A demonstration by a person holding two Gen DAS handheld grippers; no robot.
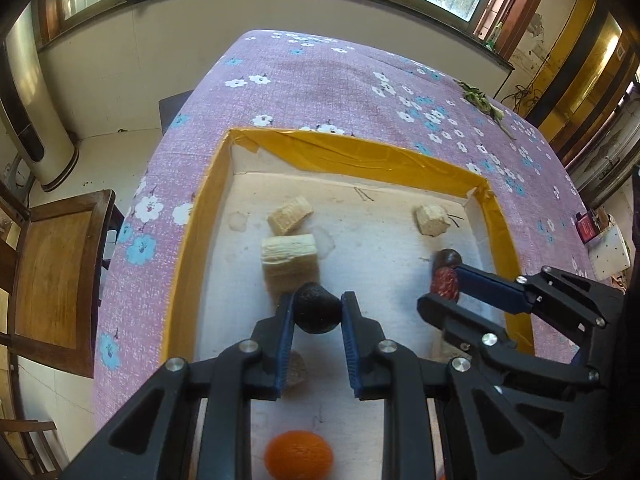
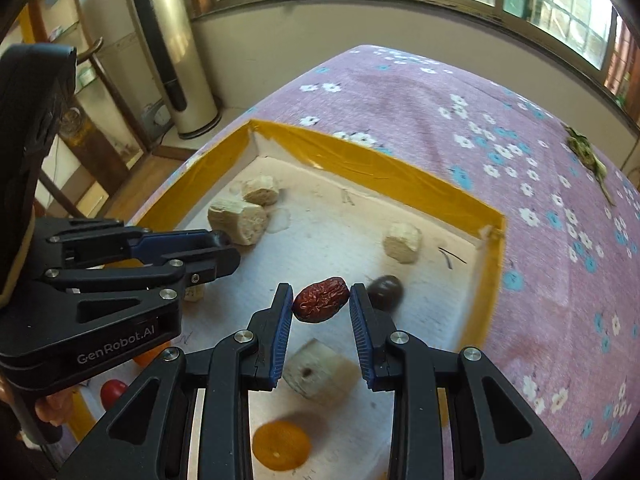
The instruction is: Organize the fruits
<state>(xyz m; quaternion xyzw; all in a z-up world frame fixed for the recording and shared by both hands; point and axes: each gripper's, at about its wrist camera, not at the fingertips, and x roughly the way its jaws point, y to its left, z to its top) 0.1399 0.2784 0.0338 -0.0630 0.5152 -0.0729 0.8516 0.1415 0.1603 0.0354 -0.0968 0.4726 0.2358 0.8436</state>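
Through my left wrist camera, my left gripper [image 1: 317,312] is clamped on one dark, round fruit [image 1: 316,309], lifted above the floor of the yellow-taped cardboard tray [image 1: 360,156]. Three pale corn-cob chunks sit ahead of me: two on the left, one [image 1: 290,215] just behind the larger [image 1: 290,265], and one [image 1: 431,220] far right. A fourth chunk [image 1: 296,368] peeks out under my left finger. One orange fruit [image 1: 299,455] lies low in the frame. My right gripper [image 1: 446,290] reaches in from the right, closed on one red date [image 1: 445,282], with a dark brown round fruit [image 1: 448,258] just beyond it.

Through my right wrist camera, the right gripper [image 2: 320,306] pinches that single wrinkled red date [image 2: 320,299] by its ends. One dark brown fruit [image 2: 385,290] lies just beside my right finger. I count three cob chunks farther off, plus one squarish block [image 2: 320,372] below the date. One orange fruit [image 2: 281,445] lies beneath, another orange [image 2: 150,354] shows partly behind my left gripper [image 2: 224,250], and one small red fruit [image 2: 113,393] sits at lower left. The tray rests on a purple flowered tablecloth [image 2: 500,128].
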